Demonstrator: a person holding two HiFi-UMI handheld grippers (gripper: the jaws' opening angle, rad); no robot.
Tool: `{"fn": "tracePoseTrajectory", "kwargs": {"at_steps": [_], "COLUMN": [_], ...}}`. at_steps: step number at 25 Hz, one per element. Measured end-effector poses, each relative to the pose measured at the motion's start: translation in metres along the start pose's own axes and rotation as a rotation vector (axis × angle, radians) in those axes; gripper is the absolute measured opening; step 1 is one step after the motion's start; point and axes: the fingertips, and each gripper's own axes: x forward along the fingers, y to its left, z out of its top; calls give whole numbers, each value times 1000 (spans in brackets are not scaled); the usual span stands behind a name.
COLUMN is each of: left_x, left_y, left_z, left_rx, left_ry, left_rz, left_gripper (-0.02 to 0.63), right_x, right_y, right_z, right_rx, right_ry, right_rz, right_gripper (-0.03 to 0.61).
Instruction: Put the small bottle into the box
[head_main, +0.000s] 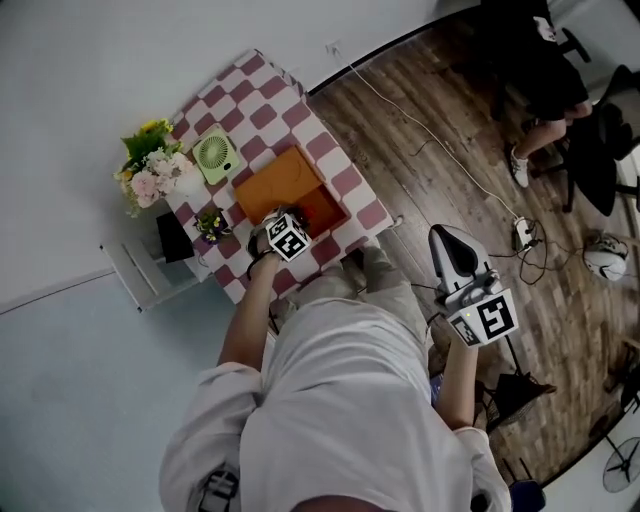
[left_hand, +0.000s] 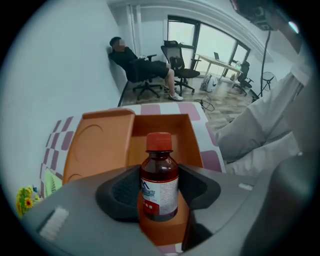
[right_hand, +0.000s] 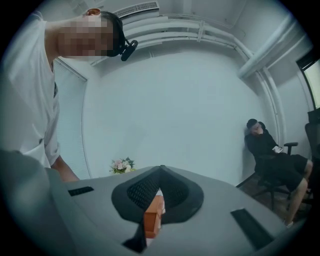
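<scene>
A small brown bottle (left_hand: 159, 185) with a red cap and a white label stands upright between the jaws of my left gripper (left_hand: 159, 189), which is shut on its body. Just beyond it lies the open orange box (left_hand: 161, 134), its lid (left_hand: 97, 145) folded out to the left. In the head view the left gripper (head_main: 283, 231) hovers at the near edge of the box (head_main: 285, 182) on the checkered table (head_main: 345, 180); its marker cube hides the bottle. My right gripper (head_main: 442, 236) (right_hand: 161, 170) is held off the table over the wooden floor, its jaws together and holding nothing.
On the table's left side are a green fan (head_main: 215, 155), a bouquet (head_main: 150, 165) and a small potted plant (head_main: 212, 225). A white rack (head_main: 145, 270) stands beside the table. Cables and a power strip (head_main: 522, 232) cross the floor. A person (left_hand: 140, 62) sits in an office chair.
</scene>
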Motion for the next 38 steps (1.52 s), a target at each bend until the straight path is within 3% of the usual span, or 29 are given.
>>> {"fn": "tracePoseTrajectory", "kwargs": {"at_steps": [10, 17, 20, 26, 30, 38], "left_x": [47, 48, 41, 37, 15, -43], "left_y": [-16, -20, -26, -24, -18, -18], "left_z": [-23, -21, -18, -15, -11, -2], "left_rx": [20, 20, 23, 40, 18, -7], "left_ry": [178, 192, 205, 157, 132, 5], "left_rz": [-99, -131, -159, -170, -169, -130], "left_gripper": [222, 227, 285, 308, 364, 482], "right_x": [-20, -12, -6, 6, 18, 35], "right_y": [-3, -4, -2, 5, 8, 20], "right_z": [-11, -9, -9, -2, -1, 14], "right_rx": [31, 30, 29, 14, 11, 1], "right_ry": [25, 22, 25, 20, 19, 3], "right_rz": [-97, -103, -91, -65, -41, 55], "right_gripper": [0, 2, 0, 2, 2, 2]}}
